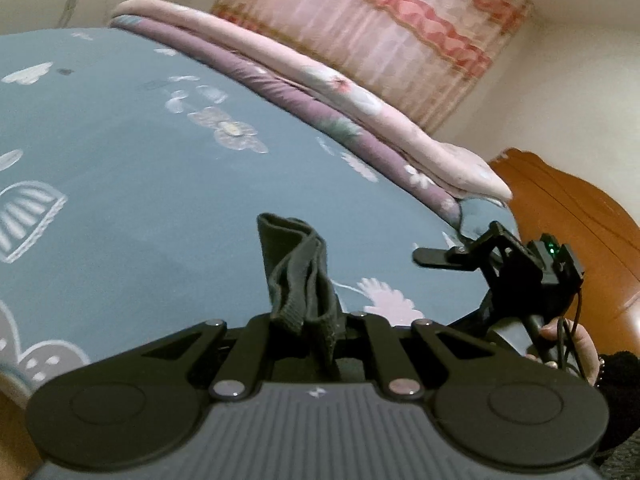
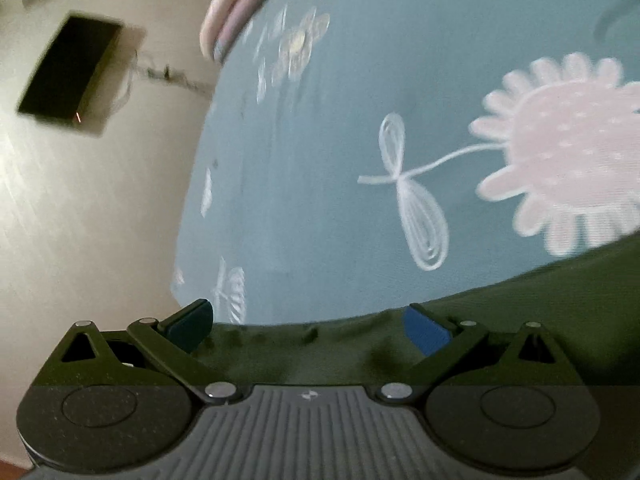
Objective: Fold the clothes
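In the left wrist view my left gripper point(image 1: 306, 326) is shut on a bunched edge of the dark green garment point(image 1: 298, 272), which sticks up between the jaws above the blue floral bed sheet point(image 1: 140, 168). My right gripper point(image 1: 430, 256) shows at the right of that view, held in a hand. In the right wrist view my right gripper point(image 2: 308, 326) is open, its blue pads point(image 2: 426, 330) wide apart, with the dark green garment point(image 2: 500, 312) lying under and between them on the bed sheet point(image 2: 320, 160).
A folded pink and purple quilt point(image 1: 320, 92) lies along the far side of the bed. A wooden headboard point(image 1: 568, 216) stands at the right. A pink curtain point(image 1: 380, 28) hangs behind. A dark box point(image 2: 72, 74) sits on the pale floor beside the bed.
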Motion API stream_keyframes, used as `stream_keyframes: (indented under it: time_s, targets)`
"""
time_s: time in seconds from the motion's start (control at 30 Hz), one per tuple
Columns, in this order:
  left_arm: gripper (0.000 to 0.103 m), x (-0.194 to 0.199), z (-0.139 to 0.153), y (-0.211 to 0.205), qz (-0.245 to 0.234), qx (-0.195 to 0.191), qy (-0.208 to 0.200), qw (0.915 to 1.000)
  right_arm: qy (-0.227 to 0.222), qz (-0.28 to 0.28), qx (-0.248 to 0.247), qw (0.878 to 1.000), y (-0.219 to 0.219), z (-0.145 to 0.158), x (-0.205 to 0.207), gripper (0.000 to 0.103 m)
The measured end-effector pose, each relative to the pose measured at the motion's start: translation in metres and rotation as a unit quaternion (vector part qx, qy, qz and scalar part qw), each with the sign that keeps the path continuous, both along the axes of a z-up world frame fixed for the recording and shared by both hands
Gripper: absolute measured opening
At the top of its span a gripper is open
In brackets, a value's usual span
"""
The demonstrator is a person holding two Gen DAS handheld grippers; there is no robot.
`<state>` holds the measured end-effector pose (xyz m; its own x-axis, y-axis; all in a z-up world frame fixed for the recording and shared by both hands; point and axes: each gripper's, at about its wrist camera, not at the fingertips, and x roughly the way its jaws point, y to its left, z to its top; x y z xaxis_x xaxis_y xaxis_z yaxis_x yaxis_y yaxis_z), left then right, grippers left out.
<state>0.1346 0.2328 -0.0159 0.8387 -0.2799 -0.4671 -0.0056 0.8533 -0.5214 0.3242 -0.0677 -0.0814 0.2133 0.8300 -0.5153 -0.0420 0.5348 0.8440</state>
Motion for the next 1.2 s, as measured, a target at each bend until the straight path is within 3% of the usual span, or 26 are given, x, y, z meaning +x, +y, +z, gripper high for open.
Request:
stream_keyframes:
  time_s: [0.33, 0.53, 0.83, 0.9, 0.97, 1.03, 1.2]
  targets:
    - [0.008, 0.014, 0.025, -0.061, -0.031, 0.030, -0.015, 0.9990, -0.031, -0.103, 0.023, 0.994, -0.108, 0.012, -0.020, 0.103]
    - [0.008, 0.019, 0.038, -0.109, -0.023, 0.066, -0.018, 0.9974, -0.050, -0.104, 0.034, 0.993, -0.159, 0.012, -0.030, 0.103]
    - [0.010, 0.036, 0.037, -0.184, -0.028, 0.103, 0.009, 0.9943, -0.055, -0.109, 0.053, 0.991, -0.243, 0.008, -0.051, 0.103]
    - [0.018, 0.042, 0.032, -0.197, -0.039, 0.103, 0.019, 0.9937, -0.057, -0.119, 0.053, 0.990, -0.259, 0.007, -0.056, 0.103]
    - [0.047, 0.050, 0.027, -0.209, -0.056, 0.100, 0.030, 0.9930, -0.056, -0.129, 0.054, 0.989, -0.273, 0.004, -0.061, 0.103]
    - [0.059, 0.056, 0.021, -0.221, -0.081, 0.097, 0.036, 0.9913, -0.054, -0.141, 0.054, 0.987, -0.288, 0.000, -0.067, 0.103]
    - [0.060, 0.061, 0.015, -0.241, -0.125, 0.100, 0.046, 0.9861, -0.045, -0.171, 0.057, 0.983, -0.313, -0.010, -0.076, 0.103]
